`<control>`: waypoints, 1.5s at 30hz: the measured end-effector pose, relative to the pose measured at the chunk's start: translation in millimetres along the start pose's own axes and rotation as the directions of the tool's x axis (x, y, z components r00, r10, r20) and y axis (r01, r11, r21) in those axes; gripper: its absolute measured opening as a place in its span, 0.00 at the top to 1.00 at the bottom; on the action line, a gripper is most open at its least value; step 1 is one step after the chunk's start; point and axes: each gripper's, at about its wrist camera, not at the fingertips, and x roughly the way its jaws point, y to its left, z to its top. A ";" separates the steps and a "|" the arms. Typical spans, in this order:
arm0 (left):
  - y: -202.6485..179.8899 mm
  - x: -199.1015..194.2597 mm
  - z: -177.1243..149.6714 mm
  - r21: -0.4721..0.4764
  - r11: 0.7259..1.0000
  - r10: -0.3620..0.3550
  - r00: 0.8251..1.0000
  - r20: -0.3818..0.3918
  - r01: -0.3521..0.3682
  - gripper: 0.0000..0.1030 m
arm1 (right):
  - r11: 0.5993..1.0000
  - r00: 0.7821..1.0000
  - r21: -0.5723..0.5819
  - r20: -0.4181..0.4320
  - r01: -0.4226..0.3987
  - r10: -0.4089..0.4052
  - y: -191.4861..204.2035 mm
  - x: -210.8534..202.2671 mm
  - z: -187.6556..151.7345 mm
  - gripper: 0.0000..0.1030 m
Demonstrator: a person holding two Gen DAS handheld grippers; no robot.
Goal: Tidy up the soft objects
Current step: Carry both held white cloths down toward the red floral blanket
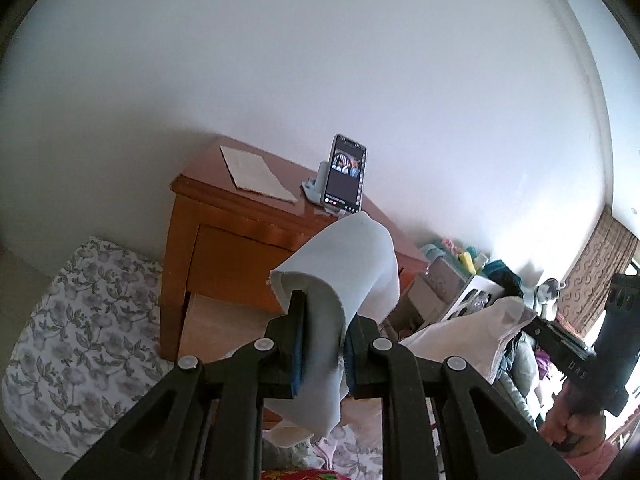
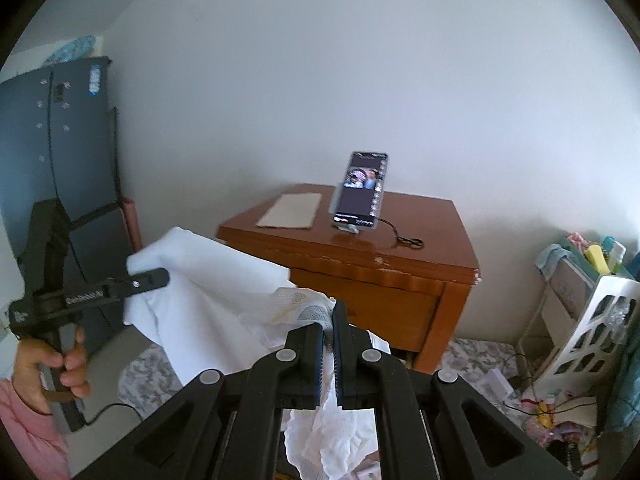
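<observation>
Holding the white soft cloth garment (image 2: 208, 292) aloft between them, near the wooden bench (image 2: 400, 256), the left gripper (image 1: 322, 344) and right gripper (image 2: 328, 344) each have jaws pinching an edge, and should, I judge, stay level and keep it taut for folding.

White cloth (image 1: 348, 264) held aloft, plain smooth fabric, one end folded over and draped; other end (image 2: 320, 312) mesh-textured, crumpled, hanging in loose folds; middle stretch sagging between.
</observation>
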 end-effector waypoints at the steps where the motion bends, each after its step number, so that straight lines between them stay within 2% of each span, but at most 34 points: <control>1: -2.2 -2.9 -3.7 0.006 1.000 0.006 1.000 0.010 -0.006 0.84 | 1.000 1.000 0.005 0.008 -0.006 0.006 2.2 -1.6 -3.1 0.96; 8: -0.9 -18.8 -33.6 -0.022 1.000 0.017 0.998 0.057 -0.016 0.84 | 0.995 0.999 0.093 0.032 -0.028 0.025 2.8 -4.0 -36.8 0.96; 13: 8.9 -21.0 -60.9 -0.071 0.997 0.026 0.997 0.079 -0.020 0.84 | 0.990 0.999 0.142 0.040 0.013 -0.018 -1.9 -3.4 -69.9 0.96; 17: 19.9 -17.0 -78.7 -0.107 0.994 0.038 0.997 0.061 -0.031 0.84 | 0.984 0.998 0.166 -0.016 0.060 -0.058 -3.3 9.5 -98.2 0.96; 25: 38.8 -14.4 -108.6 -0.163 0.986 0.042 0.999 0.021 -0.038 0.84 | 0.963 0.993 0.247 -0.061 0.111 -0.099 -12.1 14.9 -134.0 0.96; 38: 48.3 -2.5 -128.8 -0.163 0.985 0.061 0.998 -0.023 -0.064 0.84 | 0.965 0.988 0.230 -0.113 0.126 -0.102 4.2 32.6 -156.5 0.96; 45: 56.0 27.1 -149.2 -0.171 0.980 0.085 0.991 -0.099 -0.101 0.84 | 0.965 0.986 0.234 -0.148 0.114 -0.081 4.2 52.9 -172.0 0.96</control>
